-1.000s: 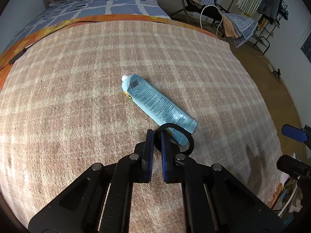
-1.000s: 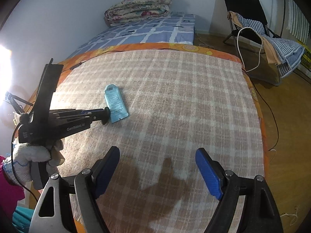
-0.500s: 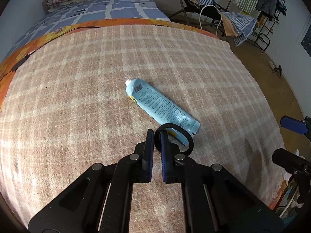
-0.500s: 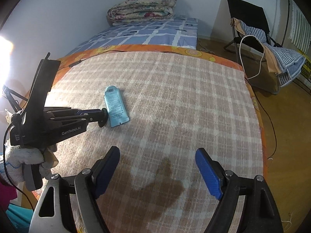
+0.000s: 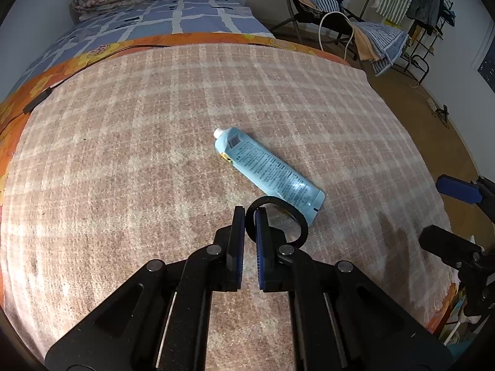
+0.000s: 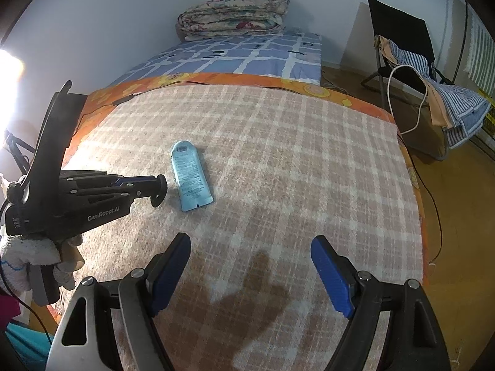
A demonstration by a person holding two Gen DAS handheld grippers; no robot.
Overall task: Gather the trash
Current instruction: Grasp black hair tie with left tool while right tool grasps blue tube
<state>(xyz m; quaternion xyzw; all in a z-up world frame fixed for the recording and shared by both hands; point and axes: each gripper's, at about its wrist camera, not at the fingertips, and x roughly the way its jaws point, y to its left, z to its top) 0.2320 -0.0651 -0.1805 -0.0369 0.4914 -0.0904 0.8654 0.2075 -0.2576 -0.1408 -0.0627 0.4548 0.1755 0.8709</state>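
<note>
- Left gripper (image 5: pixel 250 216), lower centre of the left wrist view: pinched together on a black ring (image 5: pixel 280 219), a loop like a hair tie, standing up between the pads.
- Right gripper (image 6: pixel 250 266), bottom of the right wrist view: jaws wide apart, nothing between them, only blanket (image 6: pixel 278 154) and shadow below.
- Tube (image 5: pixel 269 173), light blue, flat on the blanket mid-frame in the left wrist view, cap toward upper left, crimped end toward lower right, just behind the ring. In the right wrist view, left of centre, just beside the left gripper's tip.
- Likely next: tube pickup, probably by the free right gripper. No bin or bag visible in either view, so drop-off spot unknown.
- Risk: thin grip on the ring; could slip or spring out if the pads loosen or the ring snags the tube's crimped end.
- Risk: flat, glossy tube on soft pile; could skid away or squirm out of the pads if pinched across its slack middle.
- Risk: both grippers close around the tube; possible knock between them on the approach.
- Surface: fuzzy pink-and-cream plaid blanket over a bed, orange flowered sheet (image 6: pixel 309 85) showing at the far edge, soft and yielding.
- Room: blue checked mattress cover (image 6: pixel 247 55) and folded quilt (image 6: pixel 232 12) at top centre; folding chair (image 6: pixel 399 34) with striped cloth and a white cable at upper right; wooden floor (image 6: pixel 458 201) at right; plain wall; bright glare at left edge.
</note>
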